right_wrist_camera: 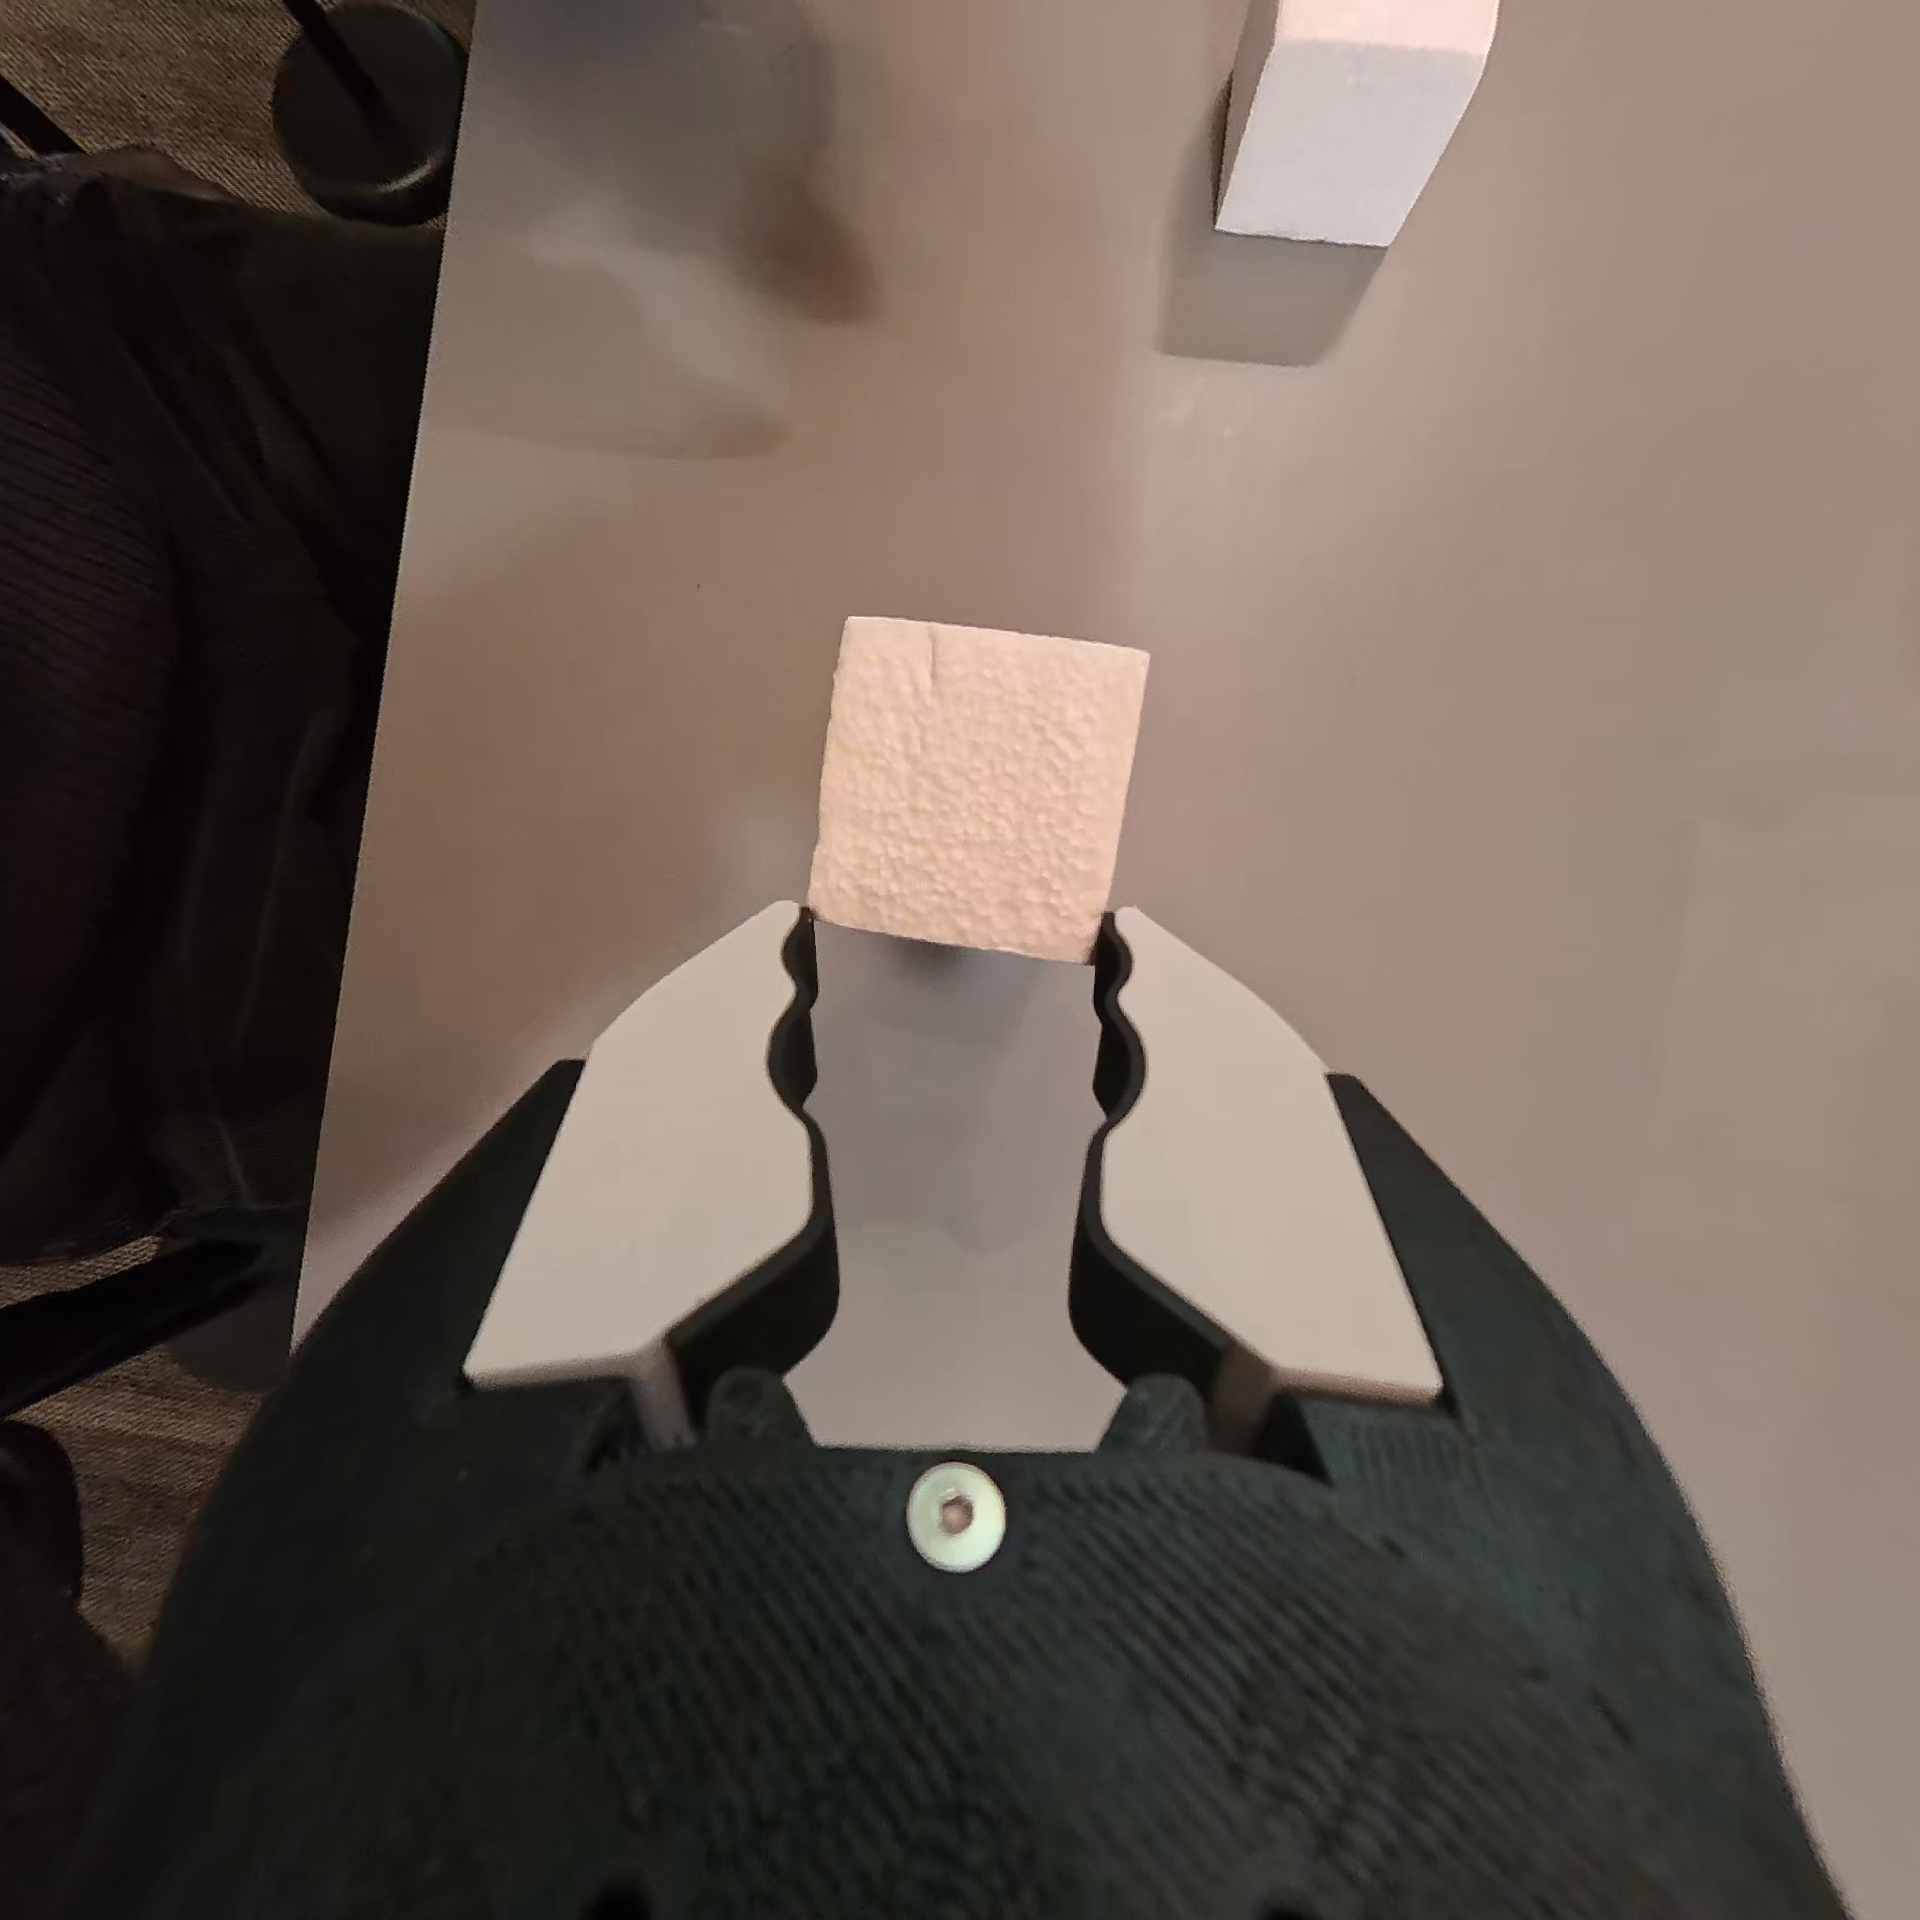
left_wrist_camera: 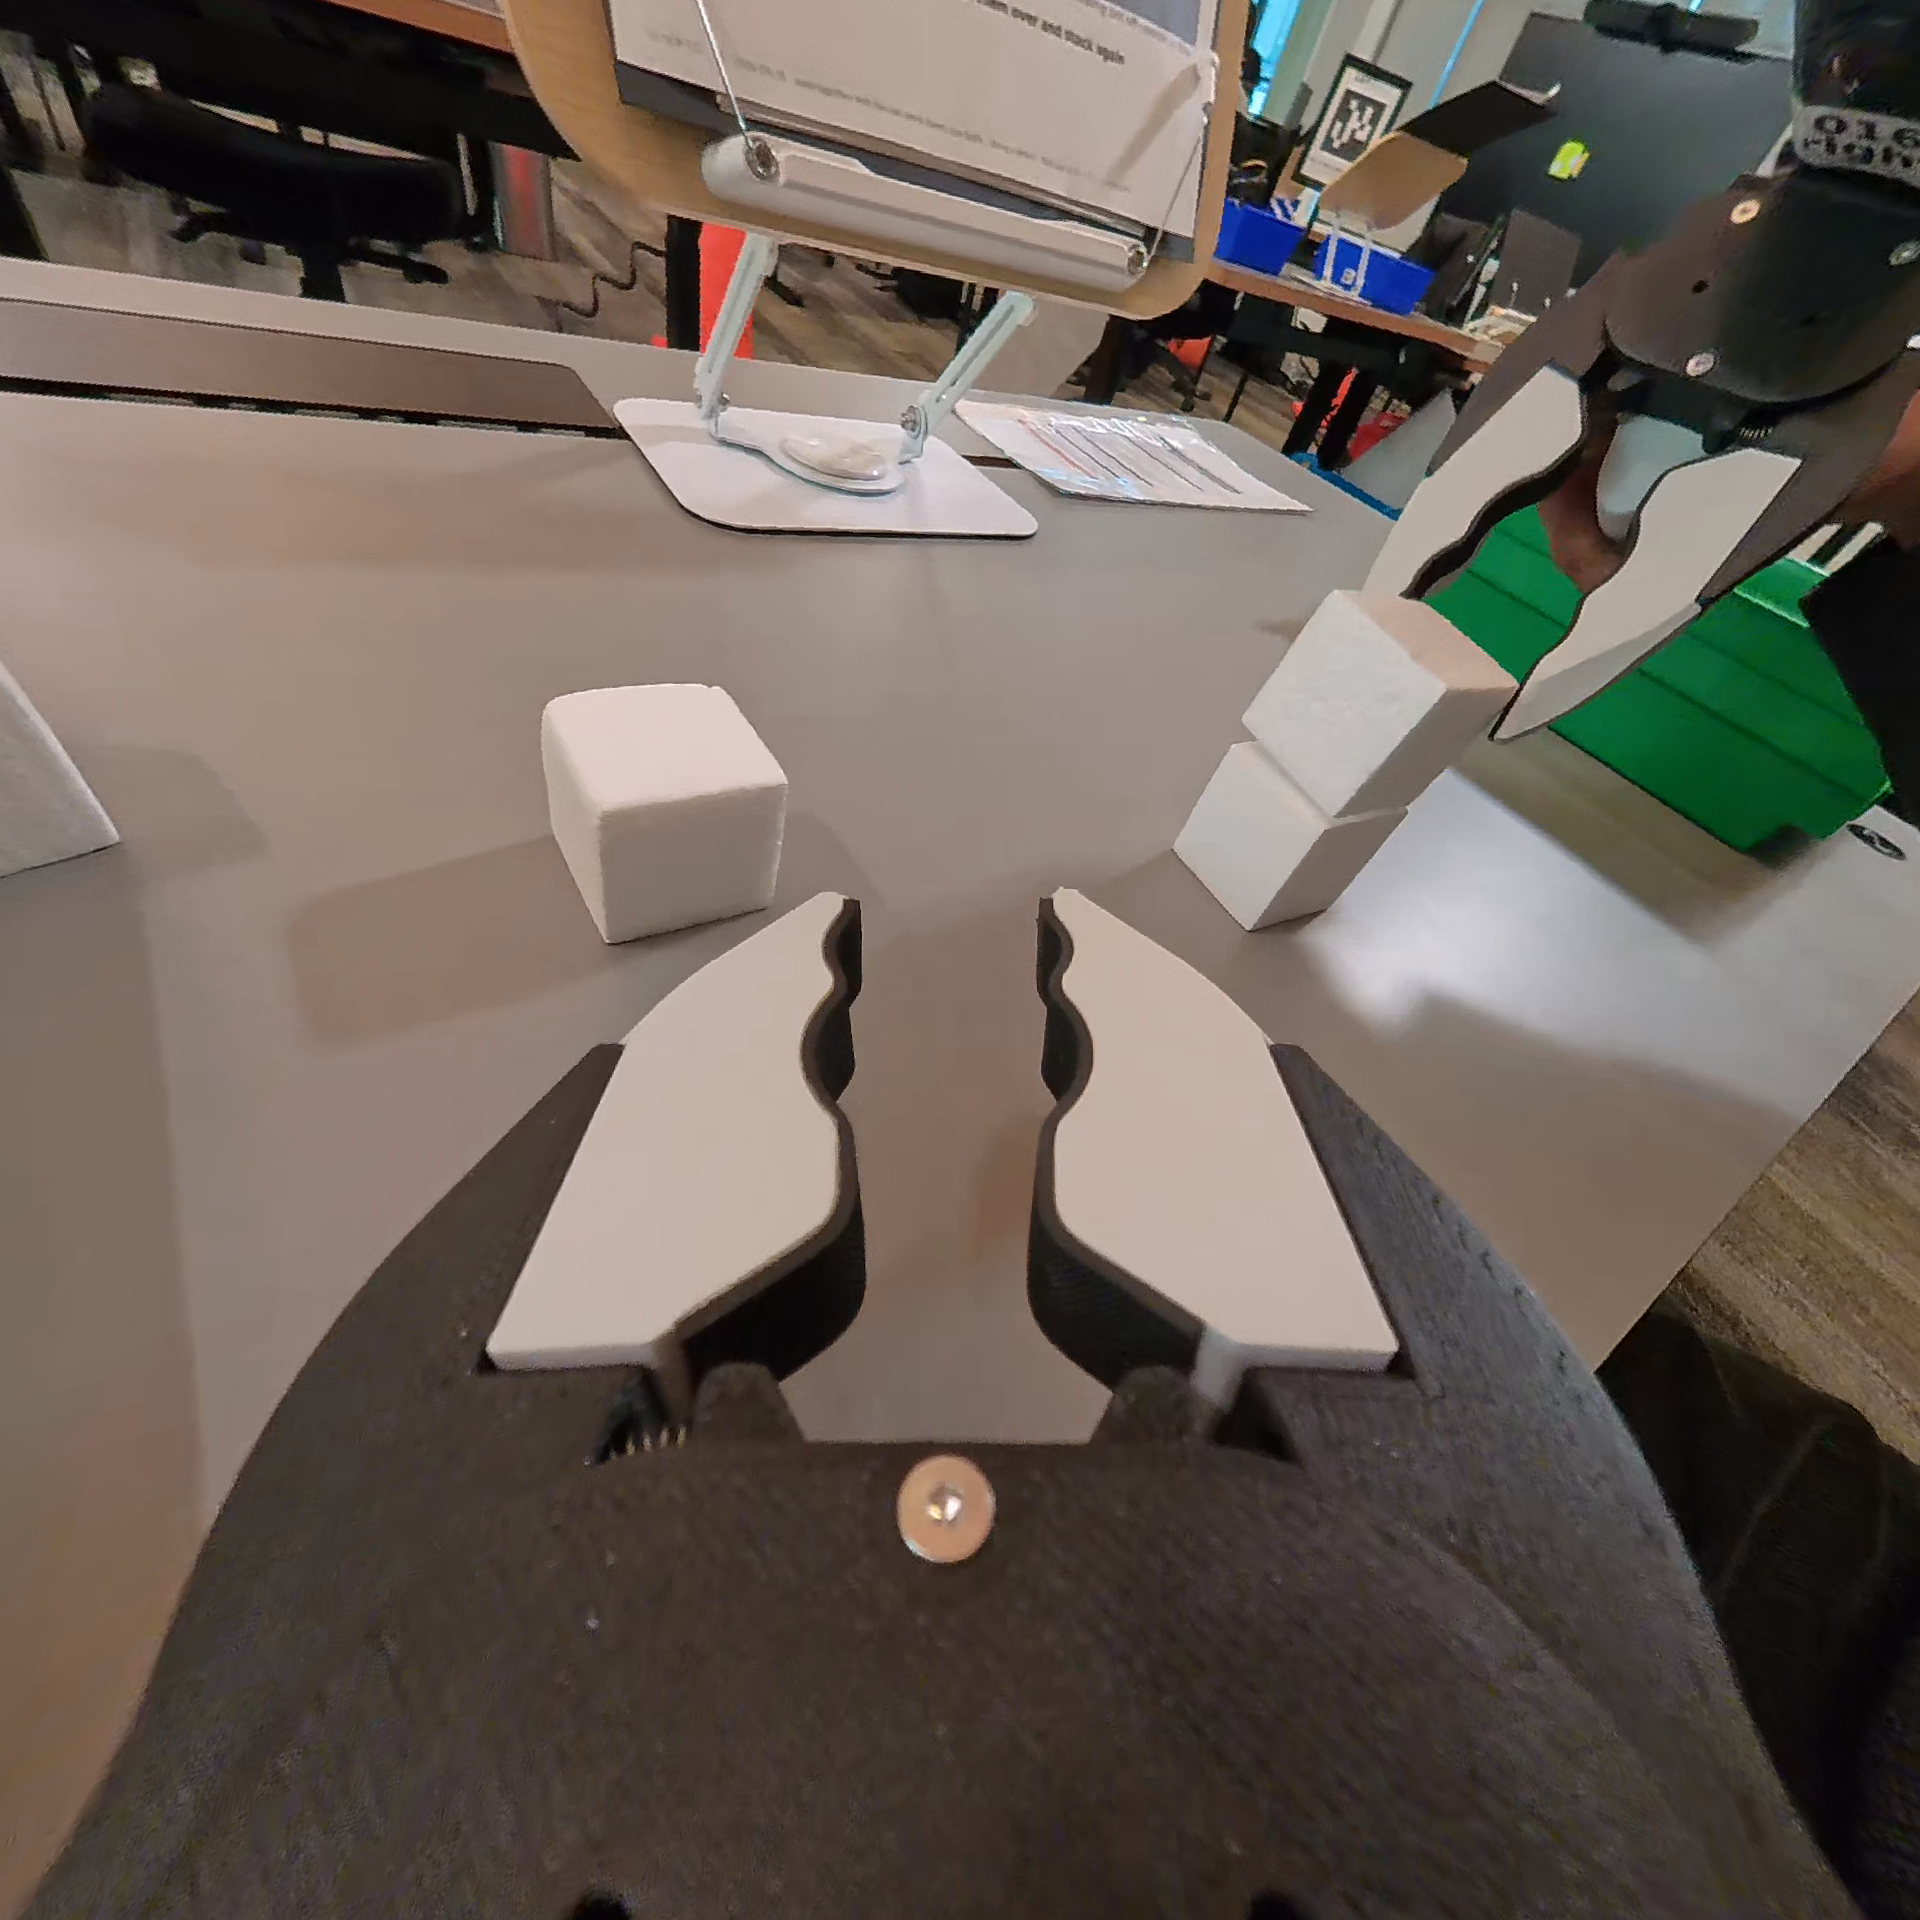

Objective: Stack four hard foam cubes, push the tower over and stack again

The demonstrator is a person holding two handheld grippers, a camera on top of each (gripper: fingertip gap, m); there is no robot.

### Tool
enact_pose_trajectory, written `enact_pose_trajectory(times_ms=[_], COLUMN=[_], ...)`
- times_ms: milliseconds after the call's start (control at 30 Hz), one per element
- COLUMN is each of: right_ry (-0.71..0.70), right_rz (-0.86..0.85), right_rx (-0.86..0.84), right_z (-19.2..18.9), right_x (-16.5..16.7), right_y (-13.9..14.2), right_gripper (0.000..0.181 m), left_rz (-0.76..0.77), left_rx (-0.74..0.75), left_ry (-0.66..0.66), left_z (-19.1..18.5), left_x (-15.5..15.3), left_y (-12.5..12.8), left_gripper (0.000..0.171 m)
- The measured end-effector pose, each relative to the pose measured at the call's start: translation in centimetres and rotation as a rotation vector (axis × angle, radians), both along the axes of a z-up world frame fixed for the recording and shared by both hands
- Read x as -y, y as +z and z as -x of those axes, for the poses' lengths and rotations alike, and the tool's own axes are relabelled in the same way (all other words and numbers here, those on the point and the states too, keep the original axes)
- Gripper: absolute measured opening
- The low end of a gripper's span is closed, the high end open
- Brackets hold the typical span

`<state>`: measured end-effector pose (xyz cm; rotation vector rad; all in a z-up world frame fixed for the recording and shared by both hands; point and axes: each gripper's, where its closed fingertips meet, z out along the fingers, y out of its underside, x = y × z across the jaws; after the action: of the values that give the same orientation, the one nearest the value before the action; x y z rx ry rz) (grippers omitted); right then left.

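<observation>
My left gripper [left_wrist_camera: 948, 914] is open and empty, low over the grey table [left_wrist_camera: 312, 623]. A white foam cube [left_wrist_camera: 665, 805] stands just ahead of its left fingertip. To the right, two foam cubes are stacked, the top cube [left_wrist_camera: 1361, 696] turned askew on the bottom cube [left_wrist_camera: 1273, 842]. My right gripper [left_wrist_camera: 1460, 665] hangs over that stack. In the right wrist view it [right_wrist_camera: 956, 920] is open, with its tips on either side of the near edge of the top cube [right_wrist_camera: 982, 779], very close to it. The bottom cube is hidden there.
A document stand [left_wrist_camera: 883, 125] on a white base [left_wrist_camera: 821, 468] and a laminated sheet [left_wrist_camera: 1132, 457] sit at the table's back. A green bin [left_wrist_camera: 1683, 686] lies beyond the right edge. A white foam piece [left_wrist_camera: 42, 769] is at far left. Another foam block [right_wrist_camera: 1340, 114] stands farther off. My hands' fingertips stand some 20 cm from each other. My right tips are about 25 cm from the white foam cube [left_wrist_camera: 665, 805], my left tips only 8 cm.
</observation>
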<state>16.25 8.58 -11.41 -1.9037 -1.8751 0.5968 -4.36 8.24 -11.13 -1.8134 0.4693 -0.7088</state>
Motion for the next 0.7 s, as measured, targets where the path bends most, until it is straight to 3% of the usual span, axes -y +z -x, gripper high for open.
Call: enact_pose_trajectory(times_ms=[700], right_ry=[-0.012], right_rz=[0.037], right_rx=[-0.008], right_z=[0.04], right_x=[0.21], right_y=[-0.13], right_gripper=[0.052], left_rz=[0.010], left_rx=[0.000], left_ry=[-0.014], left_z=[-0.40], left_x=[-0.13], left_y=[-0.24], left_gripper=[0.033])
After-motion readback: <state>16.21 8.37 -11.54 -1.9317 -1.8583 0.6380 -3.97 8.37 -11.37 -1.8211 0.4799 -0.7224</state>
